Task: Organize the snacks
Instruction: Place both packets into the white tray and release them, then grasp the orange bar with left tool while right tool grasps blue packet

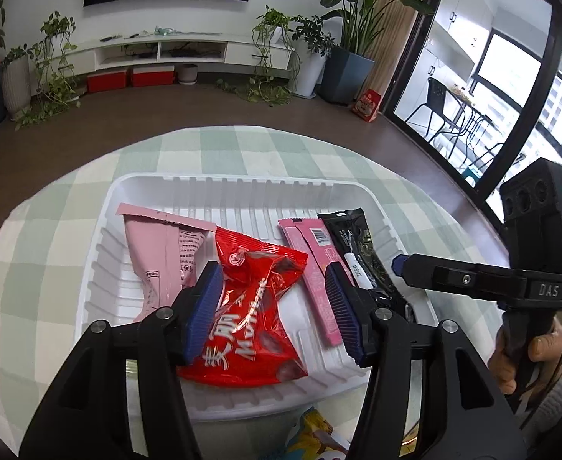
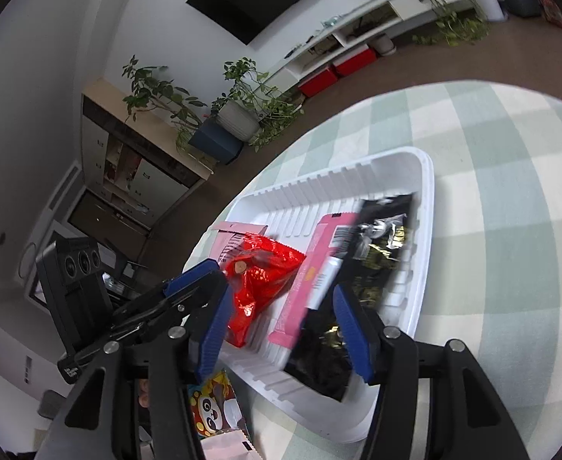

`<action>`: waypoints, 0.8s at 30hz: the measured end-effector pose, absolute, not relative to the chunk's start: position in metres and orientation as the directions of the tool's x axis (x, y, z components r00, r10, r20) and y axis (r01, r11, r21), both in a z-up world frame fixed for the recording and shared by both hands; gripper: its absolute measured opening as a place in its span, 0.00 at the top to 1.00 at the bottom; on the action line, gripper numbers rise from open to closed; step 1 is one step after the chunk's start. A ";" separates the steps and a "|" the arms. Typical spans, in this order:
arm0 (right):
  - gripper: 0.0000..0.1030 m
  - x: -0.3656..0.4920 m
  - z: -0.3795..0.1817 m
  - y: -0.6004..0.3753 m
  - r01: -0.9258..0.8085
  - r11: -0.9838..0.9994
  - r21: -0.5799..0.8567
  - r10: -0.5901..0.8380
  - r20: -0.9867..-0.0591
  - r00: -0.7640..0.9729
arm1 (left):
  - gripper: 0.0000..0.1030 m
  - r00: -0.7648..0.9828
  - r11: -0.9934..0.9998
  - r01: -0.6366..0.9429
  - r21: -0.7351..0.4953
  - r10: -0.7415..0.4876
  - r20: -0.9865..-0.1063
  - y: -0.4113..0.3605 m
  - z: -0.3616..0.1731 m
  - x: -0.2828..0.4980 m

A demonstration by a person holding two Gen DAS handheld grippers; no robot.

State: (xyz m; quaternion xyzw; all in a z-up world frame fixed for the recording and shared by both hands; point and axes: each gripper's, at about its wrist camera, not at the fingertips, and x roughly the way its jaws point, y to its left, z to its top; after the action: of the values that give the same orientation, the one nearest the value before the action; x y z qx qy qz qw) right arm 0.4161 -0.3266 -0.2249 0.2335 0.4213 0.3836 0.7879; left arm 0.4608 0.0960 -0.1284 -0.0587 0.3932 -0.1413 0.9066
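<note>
four snack packets lie in a white ribbed tray (image 1: 242,191) on the green-and-white checked surface (image 1: 70,199). a red packet (image 1: 257,306) sits directly ahead of the left hand-held gripper (image 1: 273,306), between its two blue pads, which stand wide apart above the tray without closing on it. to that gripper's left lies a pale pink pouch (image 1: 158,253), partly under the red one; to its right a pink stick packet (image 1: 311,264), and beyond that a black packet (image 1: 357,245) along the tray's right wall.

the right hand-held gripper (image 2: 281,322) also hangs with its fingers spread, nothing between them; the black packet (image 2: 380,237) and the pink stick packet (image 2: 311,268) lie just ahead of it. in the left wrist view the right hand-held gripper (image 1: 399,264) reaches in from the right side, its tip over the tray's right rim.

a panda-printed packet (image 2: 215,410) lies on the surface outside the tray's near edge, below the right gripper's left finger.
</note>
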 end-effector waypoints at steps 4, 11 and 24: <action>0.42 0.403 -0.211 -0.324 -0.457 0.616 0.641 0.787 -0.494 0.369 | 0.48 0.661 0.955 0.217 -0.201 -0.295 -0.690 0.095 -0.120 0.439; 0.35 0.352 -0.185 -0.327 -0.534 0.629 0.565 0.776 -0.497 0.389 | 0.48 0.677 0.948 0.237 -0.211 -0.317 -0.664 0.104 -0.099 0.377; 0.34 0.223 -0.201 -0.346 -0.583 0.658 0.478 0.735 -0.574 0.359 | 0.48 0.667 0.949 0.253 -0.188 -0.312 -0.676 0.097 -0.097 0.243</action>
State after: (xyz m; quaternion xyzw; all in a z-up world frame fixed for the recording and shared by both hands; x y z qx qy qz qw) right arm 0.2235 -0.3465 -0.2009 0.0960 0.3980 0.4025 0.8188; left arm 0.2430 0.0973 -0.0974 -0.0389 0.3774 -0.1548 0.9122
